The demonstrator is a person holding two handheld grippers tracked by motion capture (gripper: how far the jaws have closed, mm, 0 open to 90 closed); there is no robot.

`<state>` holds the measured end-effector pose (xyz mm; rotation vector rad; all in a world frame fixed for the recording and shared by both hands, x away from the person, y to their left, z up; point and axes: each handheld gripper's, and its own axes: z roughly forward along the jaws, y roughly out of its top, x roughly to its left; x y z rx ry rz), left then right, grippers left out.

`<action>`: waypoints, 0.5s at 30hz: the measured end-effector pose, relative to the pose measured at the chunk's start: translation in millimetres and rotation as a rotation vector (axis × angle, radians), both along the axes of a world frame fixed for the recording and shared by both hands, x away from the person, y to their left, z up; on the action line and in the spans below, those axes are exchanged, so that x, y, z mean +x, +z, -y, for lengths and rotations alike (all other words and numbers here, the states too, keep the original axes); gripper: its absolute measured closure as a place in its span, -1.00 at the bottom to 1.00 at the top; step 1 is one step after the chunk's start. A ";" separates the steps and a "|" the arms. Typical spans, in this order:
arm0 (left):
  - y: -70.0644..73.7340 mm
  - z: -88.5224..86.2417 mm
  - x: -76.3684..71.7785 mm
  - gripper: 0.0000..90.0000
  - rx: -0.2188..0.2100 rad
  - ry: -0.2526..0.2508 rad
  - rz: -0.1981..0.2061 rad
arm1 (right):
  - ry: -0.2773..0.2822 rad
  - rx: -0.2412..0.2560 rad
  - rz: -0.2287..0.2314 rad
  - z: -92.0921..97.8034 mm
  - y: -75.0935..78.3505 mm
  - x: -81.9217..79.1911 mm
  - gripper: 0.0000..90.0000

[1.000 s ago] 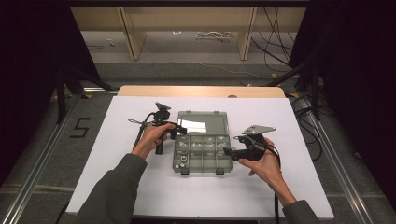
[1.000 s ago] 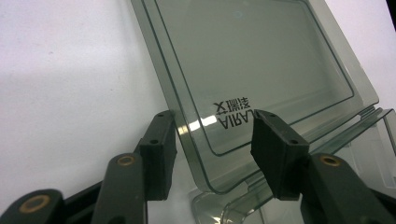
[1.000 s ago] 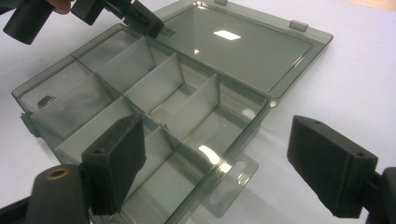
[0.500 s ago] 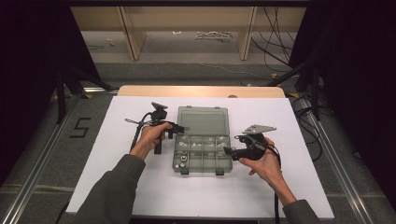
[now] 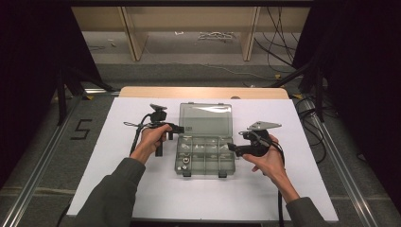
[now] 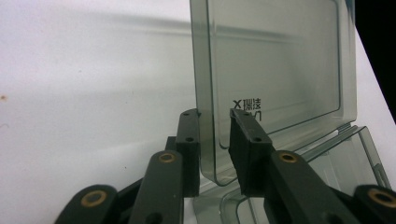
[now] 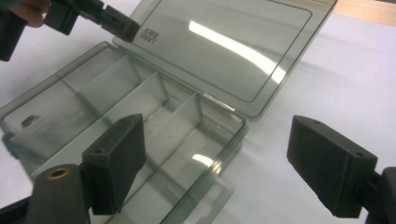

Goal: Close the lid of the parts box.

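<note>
A smoky clear compartment box lies on the middle of the white table, its lid swung up and leaning back. My left gripper is shut on the lid's left edge; in the left gripper view its jaws pinch the lid's rim by the printed label. My right gripper stands open at the base's right side. In the right gripper view its jaws straddle the base's corner wall without touching. Small metal parts lie in the left compartments.
A white sheet covers the table, with a wooden strip along its far edge. Cables trail off the right side. A taped number 5 marks the floor at the left. Shelving stands beyond the table.
The left gripper has swung the lid up and back, so the box stands further open. The right gripper has hardly moved.
</note>
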<state>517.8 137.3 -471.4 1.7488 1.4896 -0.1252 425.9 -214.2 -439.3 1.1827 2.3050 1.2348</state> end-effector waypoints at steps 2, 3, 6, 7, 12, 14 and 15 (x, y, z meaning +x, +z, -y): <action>0.6 0.0 -0.6 0.67 0.000 0.001 0.008 | -0.006 0.000 0.003 -0.1 -0.3 5.9 -0.55; 0.8 0.0 -0.8 0.68 0.000 0.001 0.013 | -0.019 -0.002 0.005 0.0 -0.3 8.4 -0.54; 1.2 0.4 -2.4 0.69 0.005 -0.001 0.029 | -0.025 -0.006 0.010 0.6 -2.0 18.5 -0.54; 1.5 0.4 -2.8 0.69 0.007 -0.001 0.031 | -0.040 -0.017 0.002 1.0 -1.1 21.6 -0.54; 1.6 -0.5 -3.7 0.72 0.009 -0.006 0.048 | -0.038 0.018 -0.007 -0.7 -5.0 38.6 -0.48; 1.7 -0.4 -4.2 0.72 0.010 -0.008 0.054 | -0.048 0.028 -0.021 -2.8 -7.1 44.1 -0.47; 1.6 -0.6 -4.5 0.72 0.008 -0.007 0.055 | -0.048 0.036 -0.030 -3.6 -7.3 45.9 -0.46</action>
